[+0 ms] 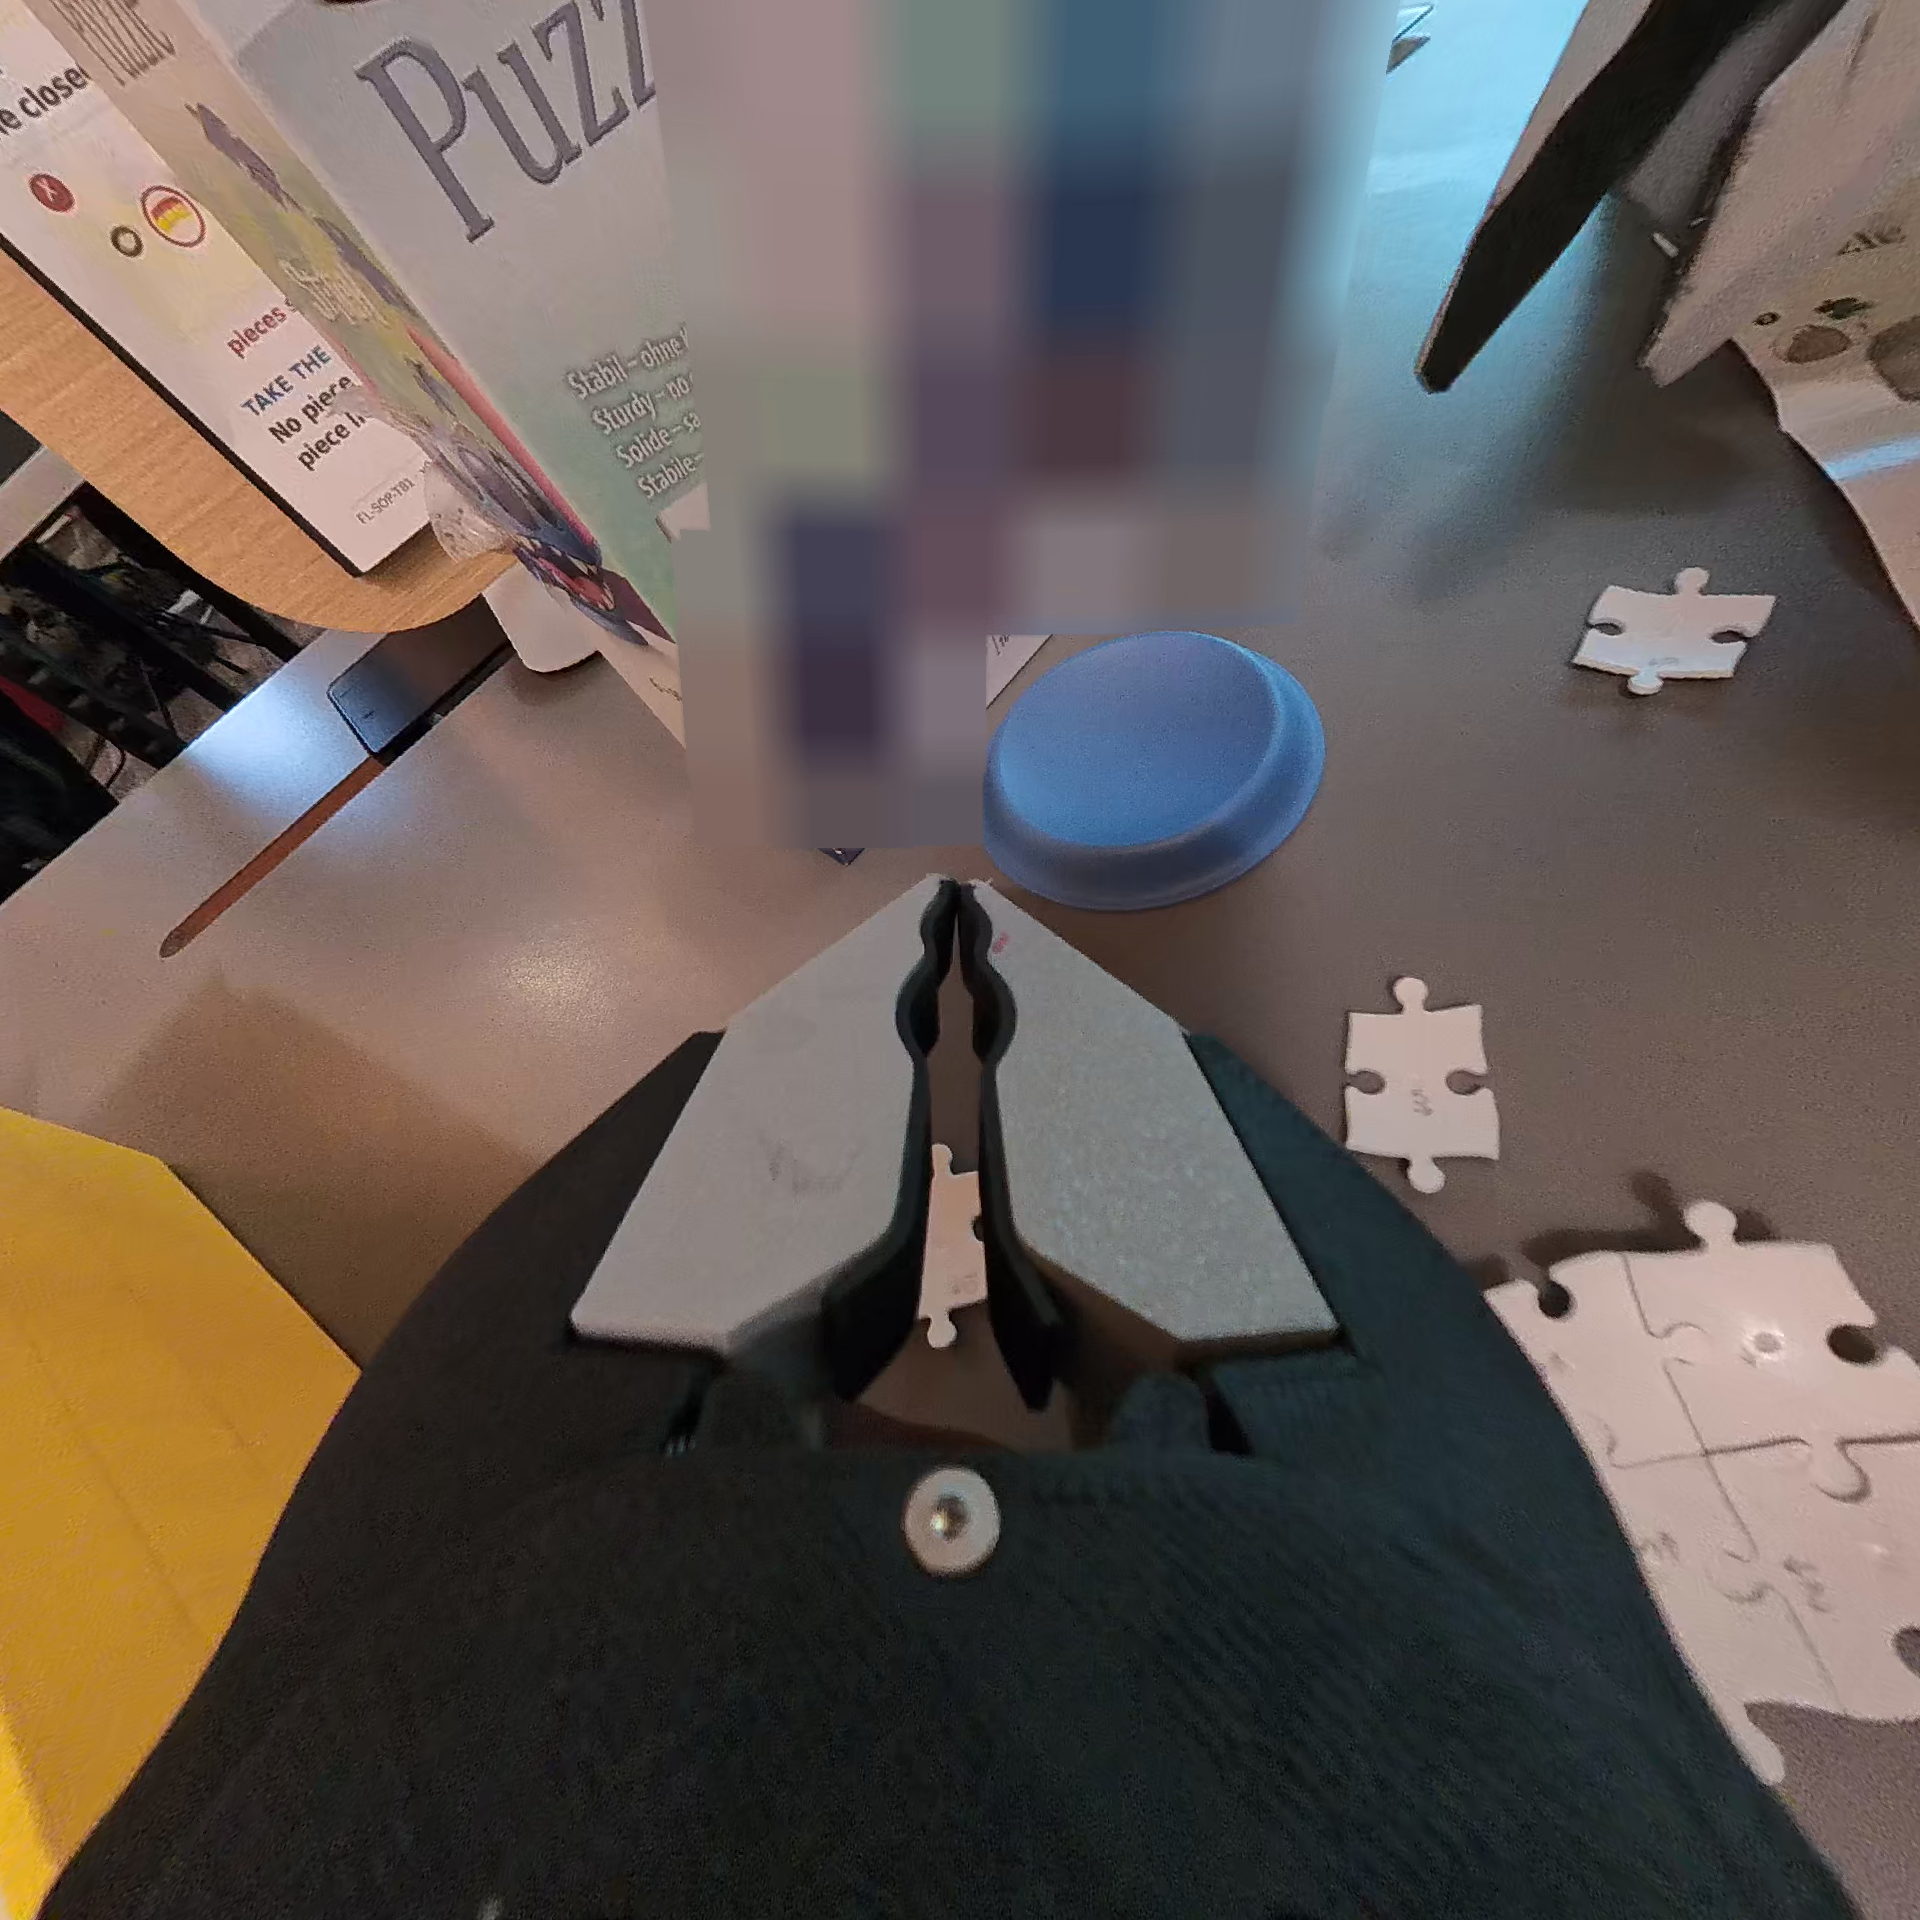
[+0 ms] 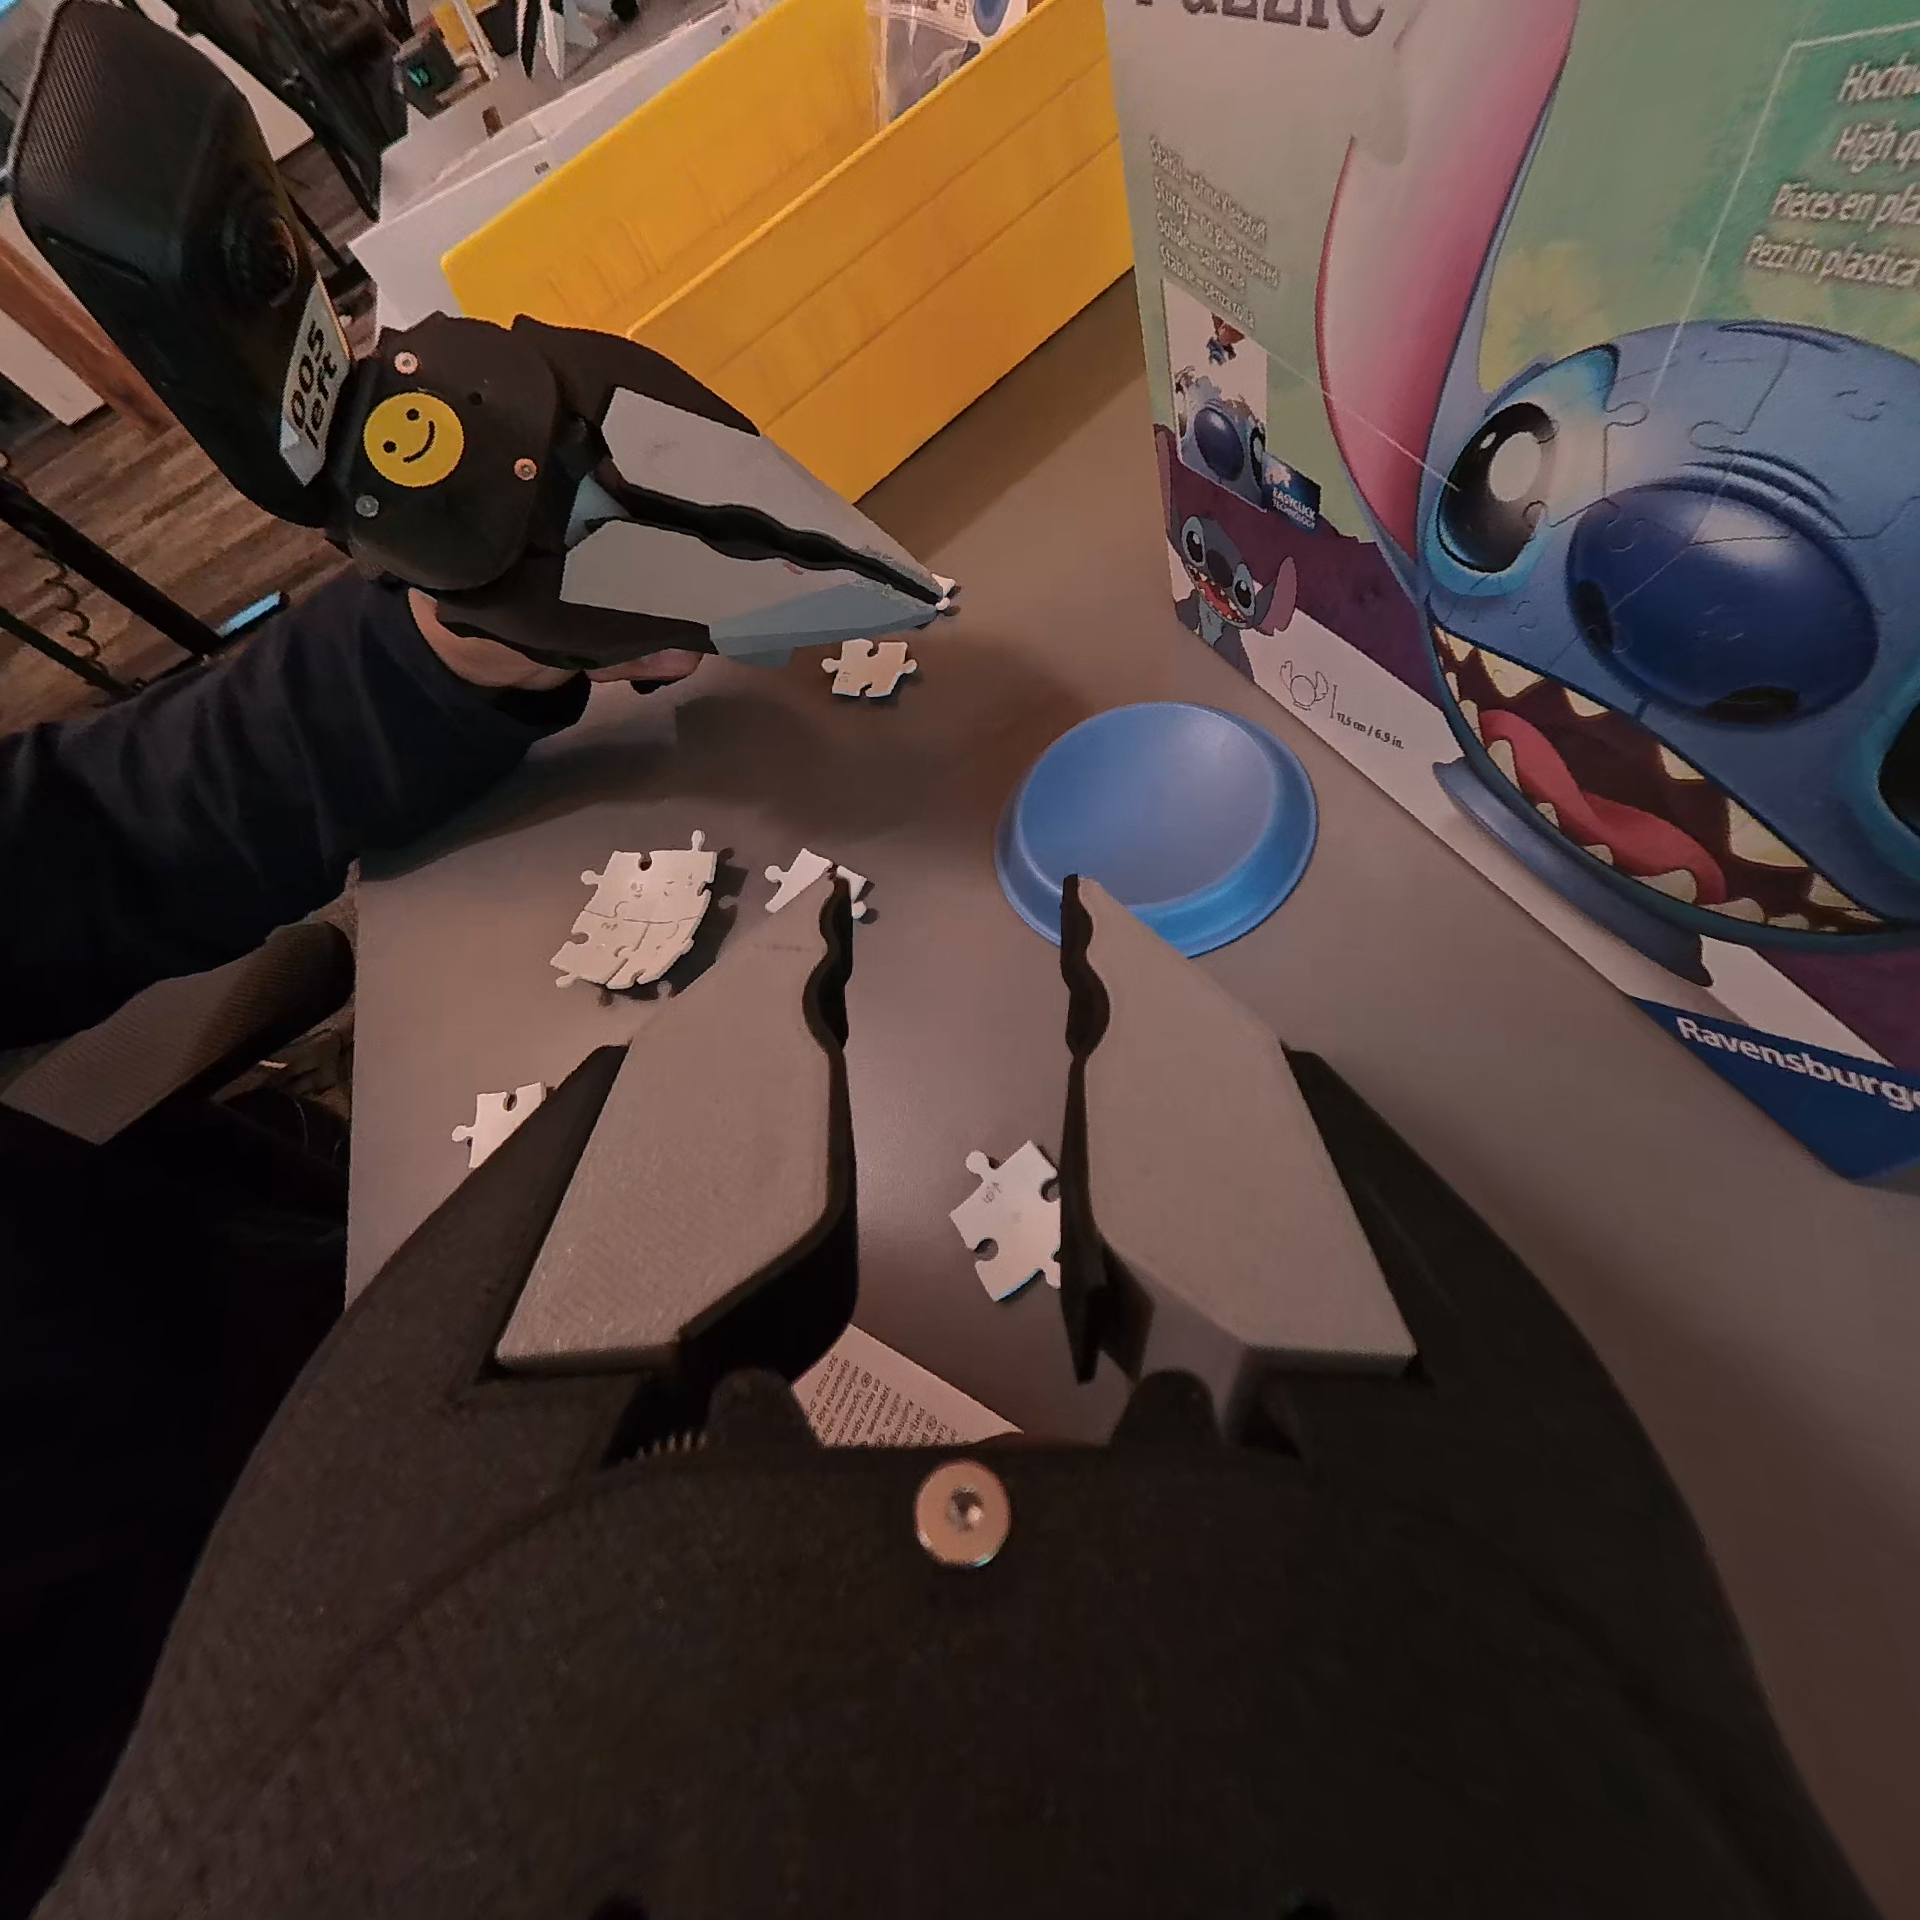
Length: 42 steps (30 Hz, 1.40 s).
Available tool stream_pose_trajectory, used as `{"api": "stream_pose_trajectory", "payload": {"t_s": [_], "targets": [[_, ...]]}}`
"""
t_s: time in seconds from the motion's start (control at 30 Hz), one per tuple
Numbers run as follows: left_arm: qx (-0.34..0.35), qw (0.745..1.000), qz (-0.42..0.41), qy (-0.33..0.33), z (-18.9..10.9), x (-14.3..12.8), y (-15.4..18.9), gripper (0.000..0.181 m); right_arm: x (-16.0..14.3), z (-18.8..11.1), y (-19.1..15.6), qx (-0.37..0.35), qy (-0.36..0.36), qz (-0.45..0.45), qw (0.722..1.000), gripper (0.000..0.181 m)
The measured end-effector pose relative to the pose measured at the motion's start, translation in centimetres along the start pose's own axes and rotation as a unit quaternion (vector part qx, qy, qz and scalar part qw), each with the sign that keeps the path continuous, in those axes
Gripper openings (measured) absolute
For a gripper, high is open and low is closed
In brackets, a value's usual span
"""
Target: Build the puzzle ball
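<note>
Wide-apart jaws over loose puzzle piece

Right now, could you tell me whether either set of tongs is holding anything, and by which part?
The left tongs pinch a white puzzle piece at its edge, right at their tips. The right tongs are open and hold nothing.

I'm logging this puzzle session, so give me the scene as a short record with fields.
surface: grey table
left gripper: jaws shut on a small white puzzle piece, held above the table
right gripper: jaws open, holding nothing
joined pieces: white side up, near the person's sleeve
loose puzzle pieces: scattered
blue stand: beside the puzzle box
yellow bin: behind
</note>
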<state>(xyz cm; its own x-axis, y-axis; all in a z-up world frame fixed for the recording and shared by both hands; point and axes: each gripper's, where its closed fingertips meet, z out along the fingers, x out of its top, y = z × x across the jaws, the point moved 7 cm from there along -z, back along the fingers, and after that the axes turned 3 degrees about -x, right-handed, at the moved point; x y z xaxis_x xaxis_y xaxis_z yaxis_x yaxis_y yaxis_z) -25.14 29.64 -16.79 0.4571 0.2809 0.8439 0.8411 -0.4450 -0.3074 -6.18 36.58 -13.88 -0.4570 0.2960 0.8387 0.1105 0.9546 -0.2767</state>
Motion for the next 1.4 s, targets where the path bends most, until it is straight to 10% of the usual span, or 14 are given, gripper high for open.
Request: {"api": "stream_pose_trajectory", "payload": {"t_s": [1.4], "targets": [[0.008, 1.0, 0.005, -0.015, 0.7, -0.5, 0.2, 0.0, 2.7, -9.4, 3.3, -0.065, 0.115, 0.021, 0.991, 0.035]]}}
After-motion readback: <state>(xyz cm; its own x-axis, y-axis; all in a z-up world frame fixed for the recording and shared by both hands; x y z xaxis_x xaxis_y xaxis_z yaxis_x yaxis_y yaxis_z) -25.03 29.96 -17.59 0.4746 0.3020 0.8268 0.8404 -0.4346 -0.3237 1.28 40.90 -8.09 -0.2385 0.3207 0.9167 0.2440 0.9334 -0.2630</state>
